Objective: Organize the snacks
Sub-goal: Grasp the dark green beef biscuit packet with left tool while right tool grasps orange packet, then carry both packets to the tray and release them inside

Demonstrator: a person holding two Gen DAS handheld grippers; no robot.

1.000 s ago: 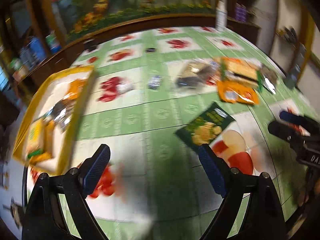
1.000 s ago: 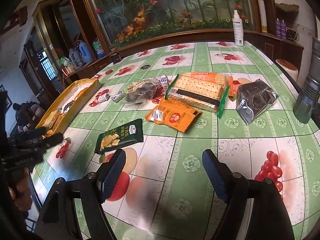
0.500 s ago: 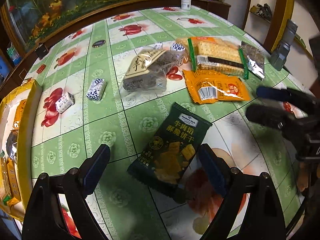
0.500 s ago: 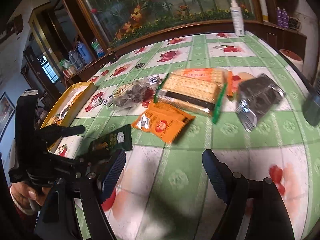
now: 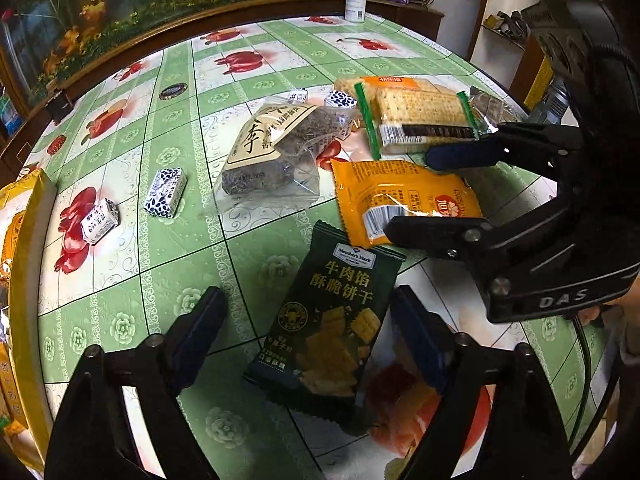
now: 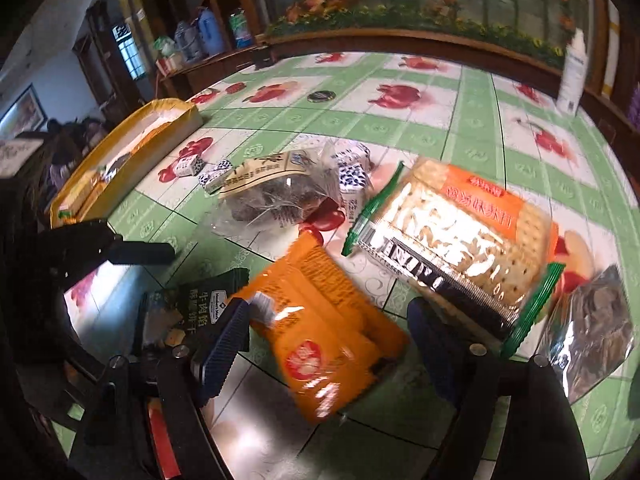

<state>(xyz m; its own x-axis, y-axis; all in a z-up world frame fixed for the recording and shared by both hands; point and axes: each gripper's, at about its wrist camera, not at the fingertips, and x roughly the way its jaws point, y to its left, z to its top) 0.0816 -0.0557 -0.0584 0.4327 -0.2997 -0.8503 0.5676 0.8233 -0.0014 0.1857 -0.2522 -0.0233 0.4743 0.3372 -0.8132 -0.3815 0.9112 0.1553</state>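
At the far left edge of the counter (image 5: pixel 256 92), a yellow tray (image 5: pixel 28 264) is sitting with a few packets already lying in it. Right of it, two small wrapped sweets (image 5: pixel 165 192) are lying apart on the green checked cloth, and a clear bag of dark dried fruit (image 5: pixel 268 152) is resting near the middle. The left gripper (image 5: pixel 310 330) is pointing down over a dark green biscuit packet (image 5: pixel 328 328), which is lying flat on the counter between its jaws; those jaws have just been narrowing, yet they are standing clear of the packet on both sides, not pressing it. Further right, an orange snack packet (image 5: pixel 396 196) is lying just beyond the green one, with a long cracker pack (image 5: pixel 416 116) behind it. The right gripper (image 6: pixel 328 336) is reaching in from the right, its jaws just closing a little but still wide, straddling the orange packet without gripping it.
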